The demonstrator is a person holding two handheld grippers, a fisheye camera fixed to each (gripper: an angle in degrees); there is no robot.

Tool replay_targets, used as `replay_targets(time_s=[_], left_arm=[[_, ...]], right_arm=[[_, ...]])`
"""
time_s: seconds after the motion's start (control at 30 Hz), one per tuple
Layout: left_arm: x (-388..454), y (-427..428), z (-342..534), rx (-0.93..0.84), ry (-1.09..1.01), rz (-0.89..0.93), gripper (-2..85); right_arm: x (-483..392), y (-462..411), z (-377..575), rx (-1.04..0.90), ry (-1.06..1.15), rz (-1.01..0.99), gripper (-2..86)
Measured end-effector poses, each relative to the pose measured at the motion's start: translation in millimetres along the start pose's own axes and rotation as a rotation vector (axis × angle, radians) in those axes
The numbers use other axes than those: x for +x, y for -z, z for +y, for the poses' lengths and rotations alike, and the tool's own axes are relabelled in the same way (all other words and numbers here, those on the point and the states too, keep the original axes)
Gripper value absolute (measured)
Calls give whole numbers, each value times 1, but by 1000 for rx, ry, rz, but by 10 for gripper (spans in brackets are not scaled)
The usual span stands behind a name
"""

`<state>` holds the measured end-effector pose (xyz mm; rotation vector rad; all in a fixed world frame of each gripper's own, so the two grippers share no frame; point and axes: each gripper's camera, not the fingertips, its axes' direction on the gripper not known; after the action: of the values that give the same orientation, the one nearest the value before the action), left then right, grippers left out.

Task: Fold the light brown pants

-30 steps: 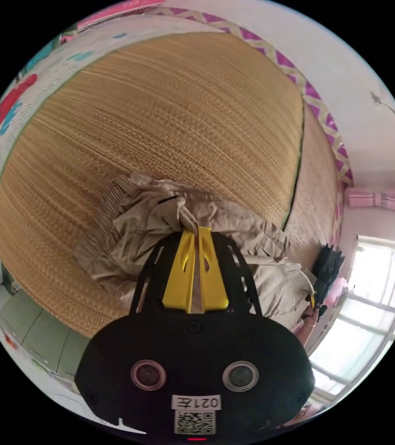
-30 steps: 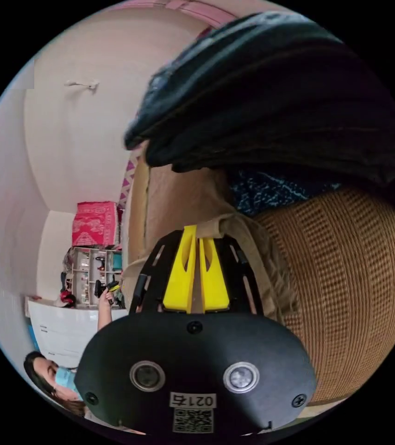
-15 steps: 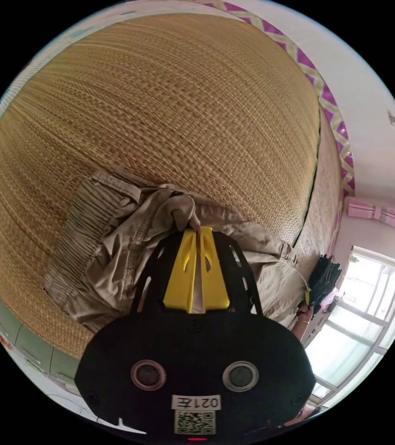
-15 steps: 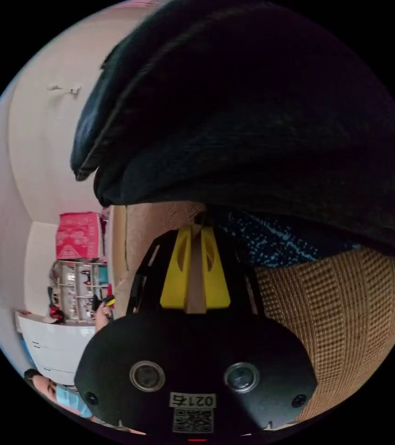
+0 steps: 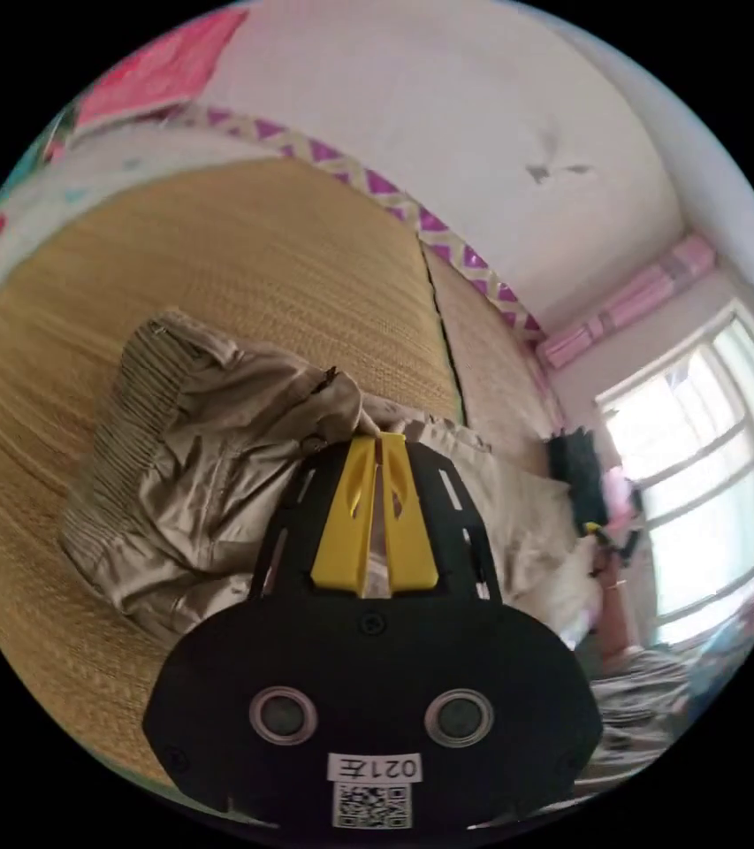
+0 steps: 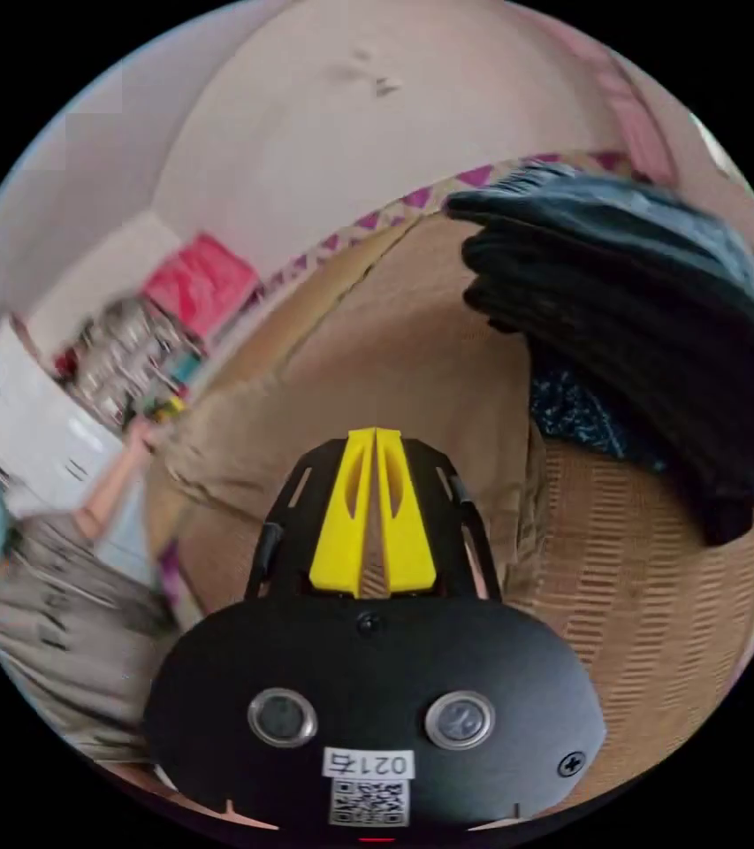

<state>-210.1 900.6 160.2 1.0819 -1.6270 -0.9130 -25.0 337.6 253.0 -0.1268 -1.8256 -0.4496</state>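
Note:
The light brown pants (image 5: pixel 217 460) lie crumpled on a woven straw mat (image 5: pixel 244 265), their ribbed waistband (image 5: pixel 120 416) to the left. My left gripper (image 5: pixel 378 439) is shut on a bunch of the pants near the fly. In the right gripper view the pants (image 6: pixel 505 504) run from beside the jaws away to the left (image 6: pixel 217 447). My right gripper (image 6: pixel 375 433) is shut, with a strip of tan cloth between its jaws. What it holds past the tips is hidden by the jaws.
A stack of dark folded clothes (image 6: pixel 651 301) sits on the mat (image 6: pixel 651 610) close to the right gripper, and again by the window (image 5: pixel 575 460). A person's arm (image 6: pixel 107 491) reaches in, the body (image 6: pixel 58 610) at the left. Shelves (image 6: pixel 120 363) and a red box (image 6: pixel 204 279) stand behind.
Both views have swung upward, now taking in more wall. The right gripper has drawn back from the dark stack, still holding cloth. The left gripper keeps its hold on the pants.

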Motion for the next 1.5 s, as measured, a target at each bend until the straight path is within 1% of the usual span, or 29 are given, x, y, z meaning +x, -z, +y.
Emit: replay_targets(time_s=[0.03,0.07,0.1,0.13,0.17,0.2,0.27,0.3,0.33,0.37,0.4,0.47,0.57,0.6,0.63,0.7,0.73,0.77,0.8,0.87,0.93,1.0,1.07,1.1,1.13,1.23,1.33,1.4,1.5], left_arm=[[32,17,23,100,-90,-150,-8],[61,31,44,187,-172,-309,-8],[72,35,54,216,-193,-364,-8],[85,40,69,247,-214,-403,-8],[93,41,81,238,-232,-389,-8],[96,40,86,217,-243,-375,-8],[111,36,107,143,-284,-318,-8],[116,37,112,142,-293,-324,-8],[123,45,123,172,-293,-377,-6],[125,58,130,240,-261,-442,-5],[123,66,131,274,-235,-462,-4],[88,93,118,335,-78,-441,-5],[34,115,100,324,114,-479,-8],[28,121,100,341,131,-478,-9],[22,131,103,376,136,-432,-9],[29,132,107,371,55,-287,-9],[42,123,108,328,-22,-217,-9],[58,110,109,265,-76,-203,-9],[67,104,110,249,-105,-194,-10],[103,82,115,222,-256,-80,-10],[126,56,111,165,-334,-24,-10],[139,20,104,85,-363,-88,-10],[114,-36,92,-88,-271,-463,-9],[102,-47,93,-121,-276,-518,-9],[82,-45,97,-86,-283,-450,-9],[24,-25,88,-70,-95,-235,-9],[-20,-15,92,-66,21,-76,-10],[-31,-10,99,-64,36,-38,-10],[-22,0,112,-68,27,-88,-10]], right_arm=[[-21,-9,-1,-42,66,97,-4],[-54,-33,0,-144,168,283,-6],[-72,-61,5,-262,240,426,-6],[-78,-78,11,-335,282,485,-6],[-102,-78,26,-255,409,567,-7],[-118,-82,37,-244,489,635,-7],[-134,-83,41,-237,493,686,-7],[-140,-79,35,-233,449,673,-7],[-142,-77,32,-235,435,664,-7],[-147,-75,26,-238,424,649,-7],[-153,-73,21,-240,413,642,-6],[-164,-74,12,-255,410,653,-6],[-185,-80,3,-283,442,703,-6],[-192,-81,1,-284,449,720,-6],[-195,-82,0,-283,449,726,-6],[-200,-78,-6,-266,416,723,-6],[-201,-77,-8,-262,408,720,-7],[-202,-74,-11,-256,392,711,-7],[-201,-72,-14,-249,372,699,-7],[-201,-68,-18,-239,349,686,-7],[-200,-64,-21,-233,332,674,-7],[-200,-63,-25,-236,335,677,-7],[-201,-64,-26,-243,359,696,-7],[-200,-63,-26,-244,366,699,-6],[-199,-62,-27,-244,365,695,-6],[-186,-54,-32,-239,329,654,-6],[-188,-59,-31,-262,390,709,-6],[-182,-60,-30,-258,409,727,-6],[-161,-49,-34,-239,347,672,-6]])
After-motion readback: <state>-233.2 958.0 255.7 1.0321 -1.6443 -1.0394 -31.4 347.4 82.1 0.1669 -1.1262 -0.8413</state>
